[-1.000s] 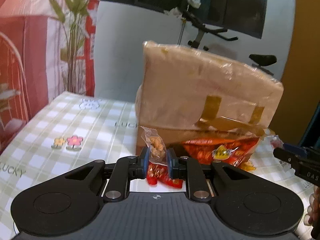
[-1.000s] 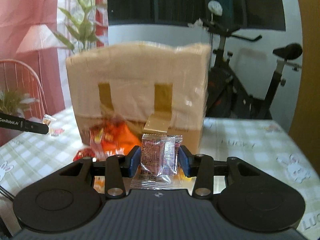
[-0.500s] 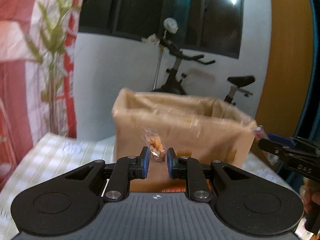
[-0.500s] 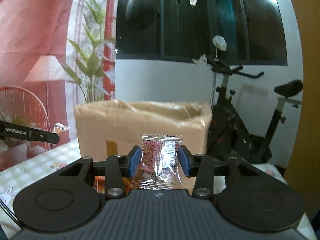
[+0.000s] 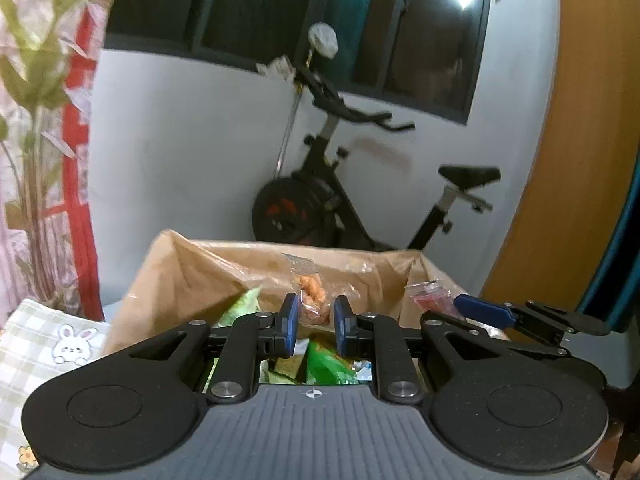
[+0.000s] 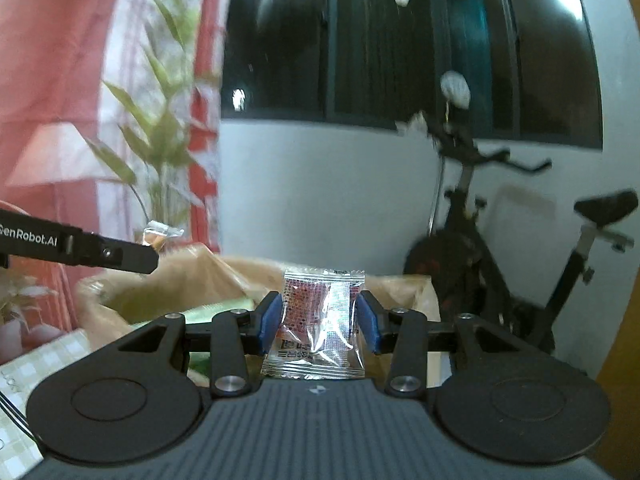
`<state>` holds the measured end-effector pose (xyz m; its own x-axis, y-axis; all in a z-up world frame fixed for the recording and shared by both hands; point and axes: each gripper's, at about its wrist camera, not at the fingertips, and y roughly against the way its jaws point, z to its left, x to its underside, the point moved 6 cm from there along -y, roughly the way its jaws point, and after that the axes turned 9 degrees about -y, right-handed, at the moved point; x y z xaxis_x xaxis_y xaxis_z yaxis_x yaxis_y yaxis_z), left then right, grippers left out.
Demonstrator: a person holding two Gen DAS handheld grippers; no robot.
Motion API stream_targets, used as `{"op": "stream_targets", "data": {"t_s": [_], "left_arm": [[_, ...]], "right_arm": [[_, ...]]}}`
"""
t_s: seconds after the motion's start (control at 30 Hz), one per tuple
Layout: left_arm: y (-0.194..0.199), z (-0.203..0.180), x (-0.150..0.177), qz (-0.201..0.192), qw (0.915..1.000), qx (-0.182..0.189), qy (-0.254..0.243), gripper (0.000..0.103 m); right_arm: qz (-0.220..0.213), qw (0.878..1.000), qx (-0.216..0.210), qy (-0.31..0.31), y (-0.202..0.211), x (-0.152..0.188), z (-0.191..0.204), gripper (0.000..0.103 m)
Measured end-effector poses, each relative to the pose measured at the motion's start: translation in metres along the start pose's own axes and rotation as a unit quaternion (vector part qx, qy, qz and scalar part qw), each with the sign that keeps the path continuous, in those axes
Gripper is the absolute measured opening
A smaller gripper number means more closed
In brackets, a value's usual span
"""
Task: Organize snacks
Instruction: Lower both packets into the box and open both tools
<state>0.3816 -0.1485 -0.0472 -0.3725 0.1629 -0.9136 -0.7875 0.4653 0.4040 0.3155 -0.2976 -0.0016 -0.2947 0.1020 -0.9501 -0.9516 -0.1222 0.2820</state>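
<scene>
Two packets held | left gripper (image 5: 312, 322) pinches peanut packet (image 5: 308, 294) above box (image 5: 188, 272) | right gripper (image 6: 317, 322) pinches red packet (image 6: 320, 320) at box's right rim (image 5: 434, 276) | risk: right release so near the rim could drop it outside; light packet may cling to a pad

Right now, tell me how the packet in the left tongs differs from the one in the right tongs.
The left packet is clear, showing orange pieces; the right packet is silvery with red print. The left packet is narrower, so the left tongs close further than the right tongs. Both are small, sealed and held above the open box.
</scene>
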Motion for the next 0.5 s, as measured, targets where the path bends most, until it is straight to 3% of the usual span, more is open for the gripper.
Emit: {"op": "stream_targets", "data": {"t_s": [0.13,0.2,0.23,0.5], "left_arm": [[-0.017,0.000,0.009,0.023,0.9997,0.008,-0.009,0.022],[-0.015,0.000,0.014,0.026,0.9995,0.004,-0.017,0.040],[-0.013,0.001,0.016,0.024,0.9995,-0.001,-0.021,0.043],[0.014,0.008,0.014,0.013,0.9992,-0.013,-0.036,0.049]], "right_arm": [[0.037,0.999,0.016,-0.001,-0.019,0.009,-0.008,0.045],[0.048,0.999,0.020,0.002,-0.022,0.013,-0.009,0.047],[0.051,0.998,0.023,0.001,-0.022,0.015,-0.010,0.047],[0.050,0.998,0.024,-0.030,-0.001,0.019,-0.023,0.051]]}}
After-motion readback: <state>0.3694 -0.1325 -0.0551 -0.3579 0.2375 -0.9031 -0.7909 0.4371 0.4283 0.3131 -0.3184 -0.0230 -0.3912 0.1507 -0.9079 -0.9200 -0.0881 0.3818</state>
